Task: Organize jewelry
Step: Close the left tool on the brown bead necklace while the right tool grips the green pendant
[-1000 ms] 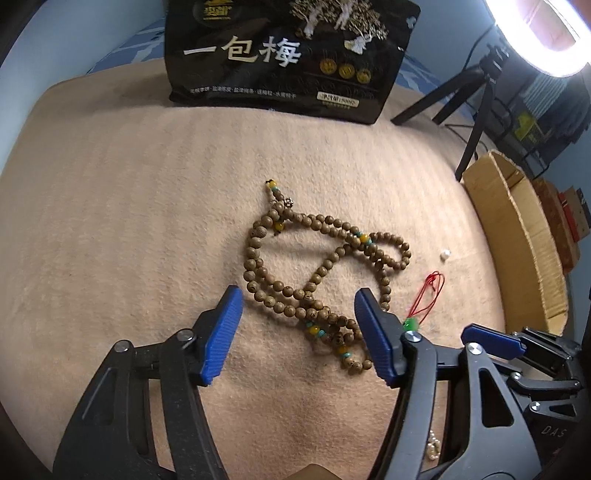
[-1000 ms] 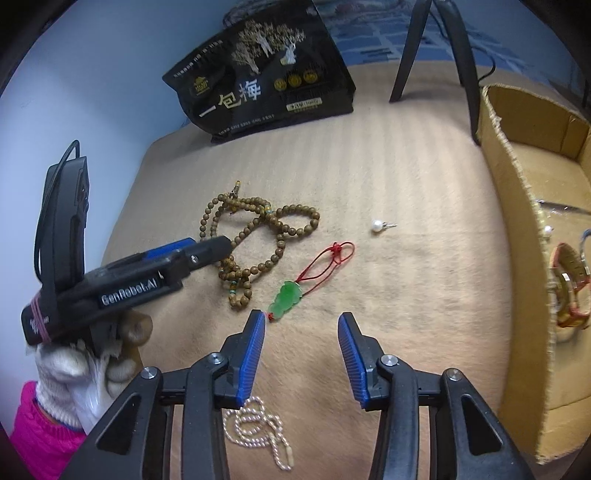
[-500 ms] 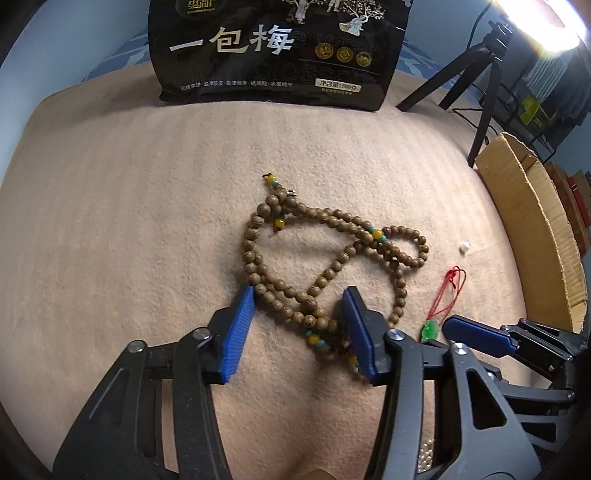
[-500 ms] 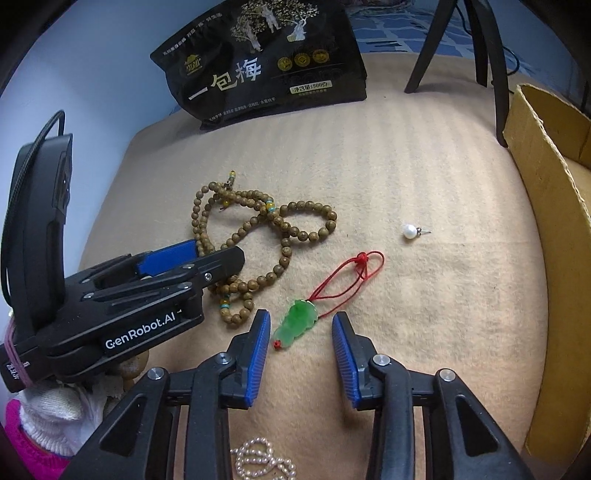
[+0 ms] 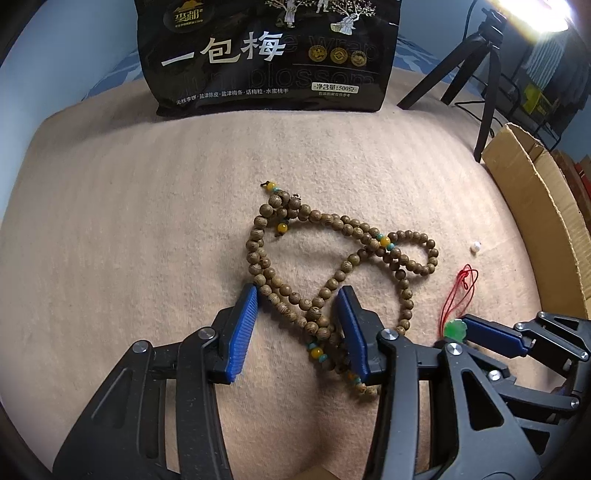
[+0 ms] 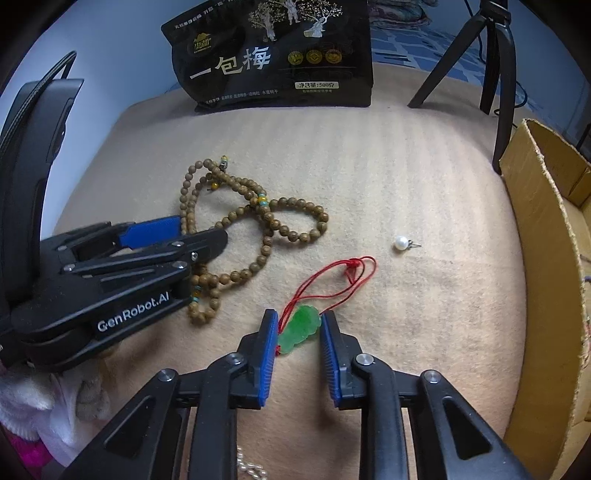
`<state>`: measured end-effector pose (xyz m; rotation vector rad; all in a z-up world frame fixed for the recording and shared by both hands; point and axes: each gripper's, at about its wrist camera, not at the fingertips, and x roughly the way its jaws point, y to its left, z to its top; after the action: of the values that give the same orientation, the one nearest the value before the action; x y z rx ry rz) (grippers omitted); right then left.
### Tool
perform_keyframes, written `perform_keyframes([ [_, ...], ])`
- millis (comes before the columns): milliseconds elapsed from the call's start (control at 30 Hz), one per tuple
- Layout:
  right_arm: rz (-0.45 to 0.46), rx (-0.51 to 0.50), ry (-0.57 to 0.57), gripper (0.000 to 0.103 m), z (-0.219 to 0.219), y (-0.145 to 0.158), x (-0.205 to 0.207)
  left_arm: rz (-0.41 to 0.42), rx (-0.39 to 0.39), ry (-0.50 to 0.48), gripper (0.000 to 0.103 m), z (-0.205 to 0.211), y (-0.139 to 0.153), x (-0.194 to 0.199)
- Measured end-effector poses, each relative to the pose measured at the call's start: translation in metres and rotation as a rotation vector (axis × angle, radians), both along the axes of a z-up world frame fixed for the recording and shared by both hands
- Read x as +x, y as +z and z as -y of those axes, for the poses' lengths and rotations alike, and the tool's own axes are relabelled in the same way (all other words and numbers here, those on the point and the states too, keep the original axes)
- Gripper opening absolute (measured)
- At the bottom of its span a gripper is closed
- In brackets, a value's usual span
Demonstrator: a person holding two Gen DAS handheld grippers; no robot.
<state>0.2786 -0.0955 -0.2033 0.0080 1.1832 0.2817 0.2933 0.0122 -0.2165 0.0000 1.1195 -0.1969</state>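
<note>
Left gripper [image 5: 299,308] gapes around wooden bead necklace [image 5: 343,258]; right gripper [image 6: 297,328], narrowly parted, brackets green jade pendant [image 6: 300,326].

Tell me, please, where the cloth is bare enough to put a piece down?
Free: the wide strip between the black bag and the beads, and the patch between the pearl and the box. Crowded: around the beads and the green pendant, where both tools work.

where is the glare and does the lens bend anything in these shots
Left wrist view: a bright lamp blows out the top right corner, and the blanket edge bows. Right wrist view: no glare, even light; the cardboard box wall curves near the frame edge.
</note>
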Motion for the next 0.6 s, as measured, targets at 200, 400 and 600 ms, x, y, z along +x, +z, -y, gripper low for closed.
perform_keyframes([
  [200, 0.005, 0.014, -0.004, 0.015, 0.019, 0.001, -0.008, 0.045, 0.055, -0.02, 0.044, 0.009, -0.003, 0.002],
  [400, 0.029, -0.022, 0.006, 0.007, 0.018, 0.005, -0.013, 0.06, 0.035, -0.007, 0.011, 0.007, -0.004, 0.007],
  [600, 0.032, -0.005, 0.004, 0.005, 0.023, 0.005, -0.014, 0.051, -0.036, 0.036, 0.004, -0.013, 0.0, 0.005],
])
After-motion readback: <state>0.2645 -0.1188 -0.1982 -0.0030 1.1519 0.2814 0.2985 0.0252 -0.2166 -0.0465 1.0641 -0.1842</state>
